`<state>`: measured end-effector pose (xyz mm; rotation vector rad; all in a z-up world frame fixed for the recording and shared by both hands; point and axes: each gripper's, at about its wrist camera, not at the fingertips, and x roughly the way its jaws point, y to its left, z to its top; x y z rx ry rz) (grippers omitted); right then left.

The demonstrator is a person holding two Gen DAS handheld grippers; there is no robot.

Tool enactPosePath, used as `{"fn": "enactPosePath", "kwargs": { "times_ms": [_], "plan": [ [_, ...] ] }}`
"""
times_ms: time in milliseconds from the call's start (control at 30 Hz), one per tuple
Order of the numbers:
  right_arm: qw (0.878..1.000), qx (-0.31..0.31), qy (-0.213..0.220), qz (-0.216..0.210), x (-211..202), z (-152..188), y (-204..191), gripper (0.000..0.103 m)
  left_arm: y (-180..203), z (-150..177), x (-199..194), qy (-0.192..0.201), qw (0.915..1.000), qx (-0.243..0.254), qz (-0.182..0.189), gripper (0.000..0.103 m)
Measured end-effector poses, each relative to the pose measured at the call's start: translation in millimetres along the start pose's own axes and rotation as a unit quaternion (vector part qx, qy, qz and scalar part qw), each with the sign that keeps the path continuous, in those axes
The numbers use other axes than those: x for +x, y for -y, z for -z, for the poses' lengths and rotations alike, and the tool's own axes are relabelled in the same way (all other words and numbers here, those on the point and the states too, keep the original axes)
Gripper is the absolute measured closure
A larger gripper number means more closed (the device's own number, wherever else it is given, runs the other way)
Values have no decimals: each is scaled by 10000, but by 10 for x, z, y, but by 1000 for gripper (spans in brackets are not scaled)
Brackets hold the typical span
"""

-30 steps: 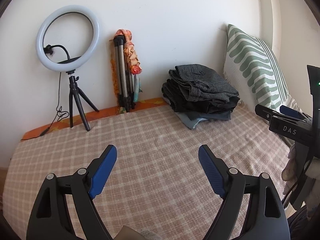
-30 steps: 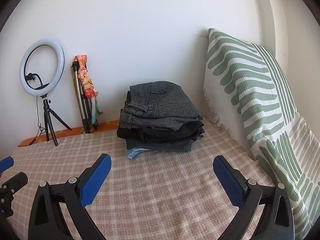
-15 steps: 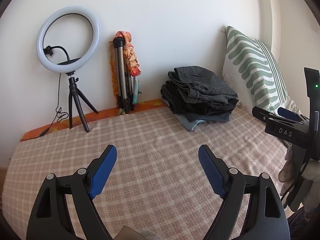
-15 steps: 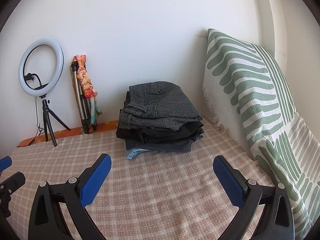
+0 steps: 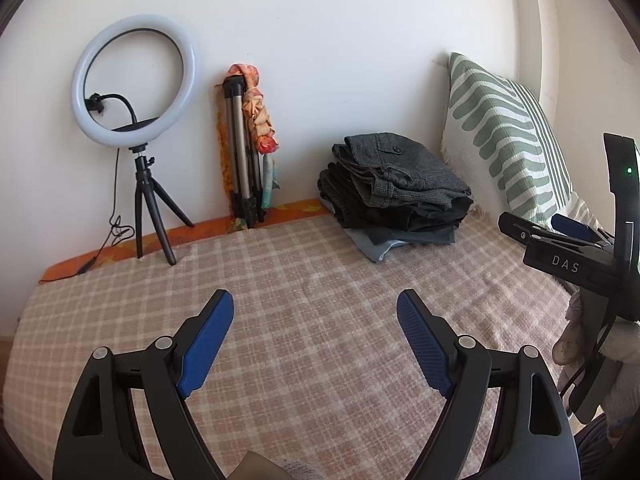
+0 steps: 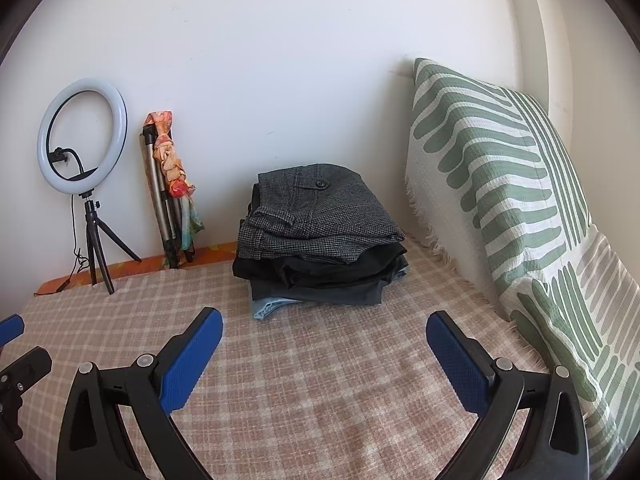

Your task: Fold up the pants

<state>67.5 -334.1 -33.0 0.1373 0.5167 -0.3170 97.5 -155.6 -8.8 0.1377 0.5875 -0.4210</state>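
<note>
Bed under a pink-and-cream checked cover across the lower frame, bearing a stack of folded pants at upper centre-right, a striped green pillow propped at the right edge, a ring light on its tripod and a folded tripod at upper left.

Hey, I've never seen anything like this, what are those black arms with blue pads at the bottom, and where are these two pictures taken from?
They are two hand-held grippers, one in each of a person's hands, each with a camera looking forward along its jaws. One picture comes from the left gripper, the other from the right gripper. Both have their jaws spread open and hold nothing. They hover over a bed with a checked blanket. At the back sits a stack of folded pants, beside a green-striped pillow. By the wall stand a ring light and a folded tripod.
</note>
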Motion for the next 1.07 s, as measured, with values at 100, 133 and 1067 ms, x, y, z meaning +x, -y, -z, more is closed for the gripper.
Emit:
{"fn": "enactPosePath", "kwargs": {
  "times_ms": [100, 133, 1067],
  "plan": [
    [10000, -14, 3, 9, -6, 1, -15, 0, 2, 2, -2, -5, 10000, 5, 5, 19],
    [10000, -10, -2, 5, -4, 0, -14, 0, 2, 1, -2, 1, 10000, 9, -2, 19],
    [10000, 15, -28, -11, -17, 27, -56, 0, 19, 18, -27, 106, 9998, 65, -124, 19]
  ]
}}
